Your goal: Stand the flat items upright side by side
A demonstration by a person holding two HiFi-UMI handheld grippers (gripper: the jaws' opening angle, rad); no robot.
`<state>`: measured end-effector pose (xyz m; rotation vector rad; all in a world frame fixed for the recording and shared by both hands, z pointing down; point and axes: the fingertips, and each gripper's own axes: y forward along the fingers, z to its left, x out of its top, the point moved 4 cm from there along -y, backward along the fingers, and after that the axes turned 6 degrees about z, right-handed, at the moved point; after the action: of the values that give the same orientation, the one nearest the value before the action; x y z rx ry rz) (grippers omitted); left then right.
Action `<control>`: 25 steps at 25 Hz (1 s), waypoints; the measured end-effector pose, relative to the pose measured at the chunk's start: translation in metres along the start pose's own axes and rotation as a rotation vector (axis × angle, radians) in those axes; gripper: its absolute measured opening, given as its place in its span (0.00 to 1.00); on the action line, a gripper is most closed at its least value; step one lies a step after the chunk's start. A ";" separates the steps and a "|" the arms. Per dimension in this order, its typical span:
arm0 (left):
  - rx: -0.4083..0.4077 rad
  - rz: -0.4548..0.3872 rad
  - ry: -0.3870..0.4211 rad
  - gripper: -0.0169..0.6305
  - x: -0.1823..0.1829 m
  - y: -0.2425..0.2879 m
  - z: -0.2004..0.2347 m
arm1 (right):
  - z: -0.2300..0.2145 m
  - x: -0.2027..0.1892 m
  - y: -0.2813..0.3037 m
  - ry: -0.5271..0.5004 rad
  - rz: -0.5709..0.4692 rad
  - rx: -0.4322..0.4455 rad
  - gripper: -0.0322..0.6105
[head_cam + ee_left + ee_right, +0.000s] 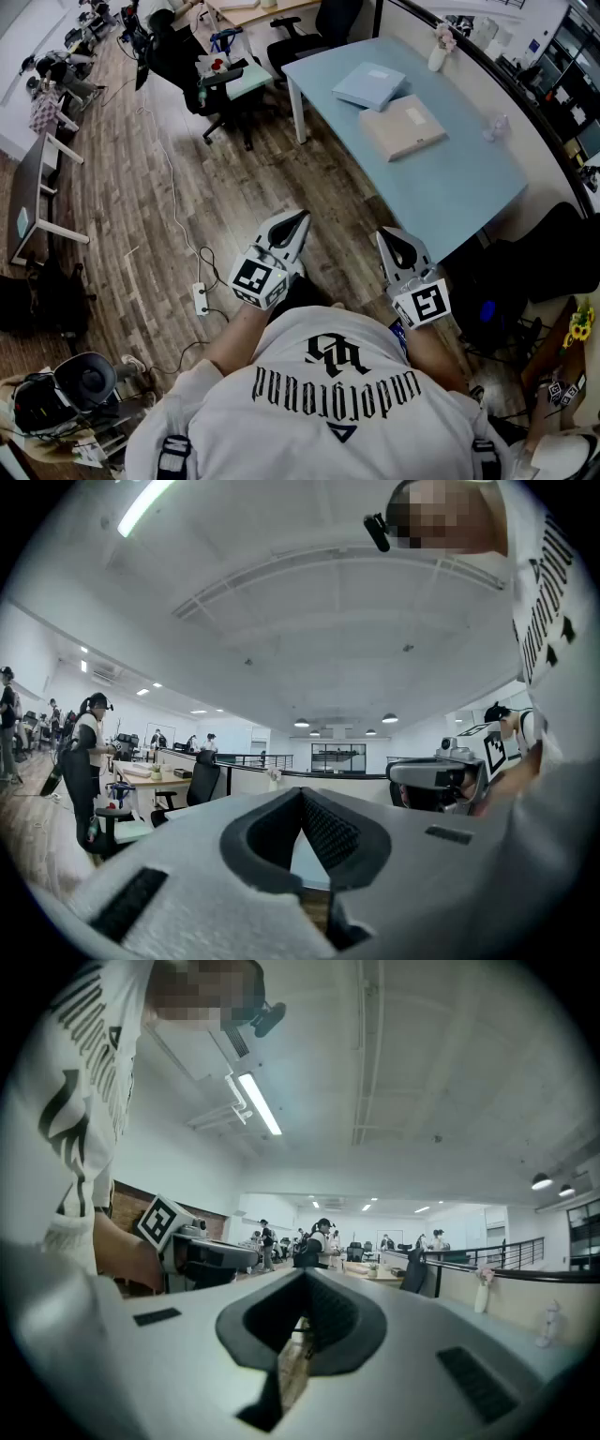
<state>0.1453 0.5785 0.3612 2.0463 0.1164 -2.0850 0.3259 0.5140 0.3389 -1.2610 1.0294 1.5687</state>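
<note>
Our white shirt [328,403] fills the foreground. Just past it we hold the left gripper [295,223] and right gripper [392,242] level over the floor, short of the blue table [450,187] — both clenched shut on nothing. On that table two items lie flat — a blue box [369,85] toward its far end, a tan box [403,127] just beside it, nearer us.

Pale blue table [441,187], blue box [369,85] and beige box [403,127] lying flat beside each other, small vase [438,54] at edge

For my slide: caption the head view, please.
Left gripper and right gripper shut; blue box and beige box flat on light blue table.
</note>
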 end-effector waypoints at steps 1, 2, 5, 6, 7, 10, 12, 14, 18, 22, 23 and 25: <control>0.001 0.000 0.006 0.02 0.002 0.000 0.001 | -0.001 0.001 0.002 0.001 0.000 -0.002 0.06; 0.001 -0.001 0.011 0.02 0.004 0.000 0.003 | -0.002 0.002 0.003 0.002 0.000 -0.005 0.06; 0.002 -0.001 0.017 0.02 0.008 0.000 0.011 | -0.004 0.004 0.010 0.004 0.000 -0.008 0.06; 0.003 0.000 0.018 0.02 0.008 0.000 0.014 | -0.004 0.004 0.014 0.003 -0.001 -0.007 0.06; 0.004 0.001 0.019 0.02 0.008 0.000 0.018 | -0.005 0.003 0.017 0.001 0.000 -0.005 0.06; 0.011 0.005 0.017 0.02 0.005 0.001 0.029 | -0.006 0.001 0.028 -0.002 0.004 0.000 0.06; 0.015 0.008 0.016 0.02 0.004 0.003 0.037 | -0.007 0.000 0.036 0.000 0.006 0.001 0.06; 0.017 0.012 0.017 0.02 0.003 0.005 0.045 | -0.010 -0.002 0.044 0.002 0.011 0.001 0.06; 0.015 0.019 0.013 0.02 0.003 0.014 0.065 | -0.015 -0.002 0.066 0.001 0.015 0.013 0.06; 0.000 0.023 0.001 0.03 -0.002 0.027 0.090 | -0.020 -0.007 0.095 -0.006 0.023 0.035 0.06; 0.001 0.022 0.006 0.03 -0.004 0.031 0.098 | -0.023 -0.009 0.104 -0.003 0.023 0.029 0.06; 0.005 0.019 0.020 0.04 -0.006 0.038 0.117 | -0.030 -0.012 0.126 0.009 0.027 0.004 0.06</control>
<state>0.0385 0.5180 0.3736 2.0636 0.0949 -2.0554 0.2160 0.4470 0.3573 -1.2565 1.0590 1.5822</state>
